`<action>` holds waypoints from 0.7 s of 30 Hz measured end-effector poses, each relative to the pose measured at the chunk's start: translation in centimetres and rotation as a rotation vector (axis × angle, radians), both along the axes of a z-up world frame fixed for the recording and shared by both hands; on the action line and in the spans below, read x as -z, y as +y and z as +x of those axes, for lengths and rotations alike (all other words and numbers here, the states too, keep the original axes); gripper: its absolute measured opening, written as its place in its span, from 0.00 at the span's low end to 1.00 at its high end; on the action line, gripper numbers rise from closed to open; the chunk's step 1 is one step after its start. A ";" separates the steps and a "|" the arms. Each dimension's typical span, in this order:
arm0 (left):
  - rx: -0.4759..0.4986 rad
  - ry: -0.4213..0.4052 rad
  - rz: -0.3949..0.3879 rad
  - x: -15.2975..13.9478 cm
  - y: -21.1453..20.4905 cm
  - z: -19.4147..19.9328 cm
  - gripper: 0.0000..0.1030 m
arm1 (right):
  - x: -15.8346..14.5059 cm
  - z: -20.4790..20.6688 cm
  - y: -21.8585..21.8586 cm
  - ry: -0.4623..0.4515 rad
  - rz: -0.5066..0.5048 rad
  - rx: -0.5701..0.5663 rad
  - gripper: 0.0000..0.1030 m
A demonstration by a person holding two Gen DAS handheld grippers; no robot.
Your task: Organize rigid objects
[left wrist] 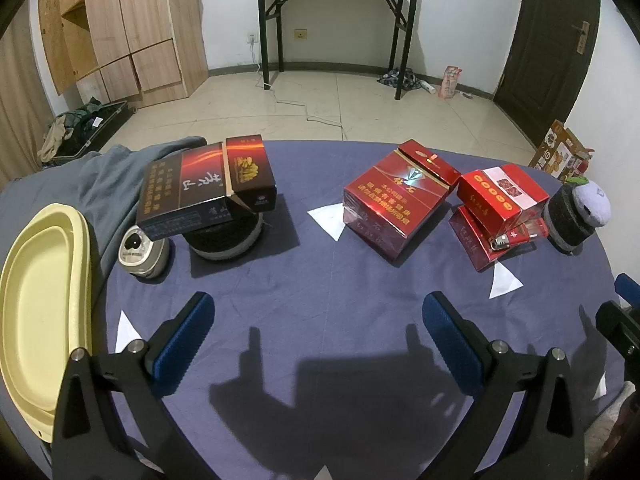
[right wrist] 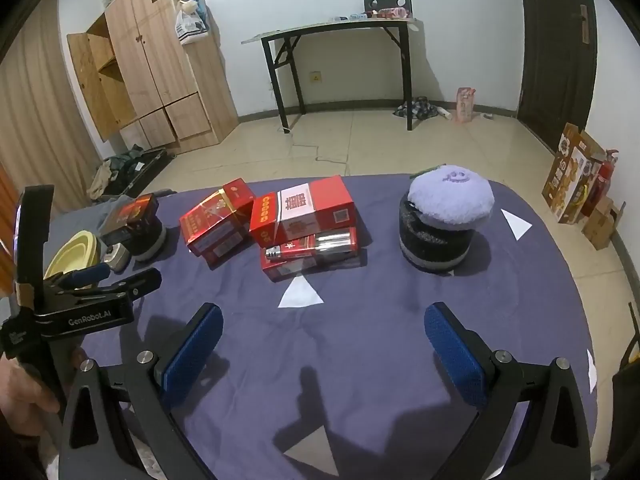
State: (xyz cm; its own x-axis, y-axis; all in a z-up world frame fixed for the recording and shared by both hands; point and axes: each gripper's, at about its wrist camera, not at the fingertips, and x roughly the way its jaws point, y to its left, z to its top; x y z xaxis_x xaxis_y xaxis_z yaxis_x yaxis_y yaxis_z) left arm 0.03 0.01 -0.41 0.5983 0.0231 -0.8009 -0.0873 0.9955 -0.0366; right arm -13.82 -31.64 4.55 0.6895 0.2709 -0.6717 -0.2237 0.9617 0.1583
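Left gripper (left wrist: 318, 334) and right gripper (right wrist: 324, 342): jaws spread wide, empty, lower frame; red cartons (right wrist: 302, 214) centre; yellow tray (left wrist: 38, 312) left edge

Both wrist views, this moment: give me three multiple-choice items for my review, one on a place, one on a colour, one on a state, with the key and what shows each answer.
1. Where does the dark box rest?
A. inside the yellow tray
B. on a round black and grey object
C. on the floor

2. What colour is the soft toy on the black roll?
A. pale purple
B. green
C. orange

3. How do the jaws of the left gripper and the right gripper stand?
A. both shut on boxes
B. one open, one shut
C. both open and holding nothing

Key: B, the box overhangs the round black and grey object under it; A, its plush top is pale purple; C, only bare blue cloth shows between each pair of pads.
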 end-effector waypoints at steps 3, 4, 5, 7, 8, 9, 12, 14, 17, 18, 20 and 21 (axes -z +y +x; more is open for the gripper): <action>0.001 0.001 0.001 0.0 -0.1 0.0 1.00 | 0.0 0.0 0.0 0.003 0.000 0.000 1.00; 0.002 0.000 0.003 0.0 -0.1 0.0 1.00 | 0.0 0.0 0.0 0.003 -0.001 0.001 1.00; 0.002 -0.002 0.005 0.0 -0.2 0.0 1.00 | 0.0 0.0 0.0 0.005 -0.002 0.002 1.00; 0.003 -0.004 0.010 -0.1 -0.3 0.0 1.00 | 0.1 -0.1 0.0 0.007 -0.003 0.003 1.00; 0.004 -0.003 0.013 -0.1 -0.4 0.0 1.00 | 0.1 -0.1 0.0 0.006 -0.003 0.004 1.00; 0.005 -0.001 0.015 -0.1 -0.4 0.0 1.00 | 0.1 -0.1 0.0 0.007 -0.001 0.003 1.00; 0.009 0.003 0.017 -0.1 -0.5 0.0 1.00 | 0.3 0.1 -0.1 0.017 0.007 0.007 1.00; 0.016 0.003 0.015 -0.1 -0.7 0.0 1.00 | 0.4 0.0 -0.2 0.019 0.009 0.009 1.00; 0.019 0.001 0.021 -0.2 -0.8 -0.1 1.00 | 0.4 0.1 -0.2 0.019 0.007 0.008 1.00; 0.020 0.001 0.022 -0.2 -0.8 -0.1 1.00 | 0.4 0.1 -0.2 0.020 0.007 0.007 1.00; 0.019 0.002 0.020 -0.2 -0.9 -0.1 1.00 | 0.4 0.1 -0.3 0.020 0.006 0.007 1.00; 0.018 0.003 0.019 -0.2 -0.9 -0.1 1.00 | 0.4 0.2 -0.2 0.021 0.007 0.007 1.00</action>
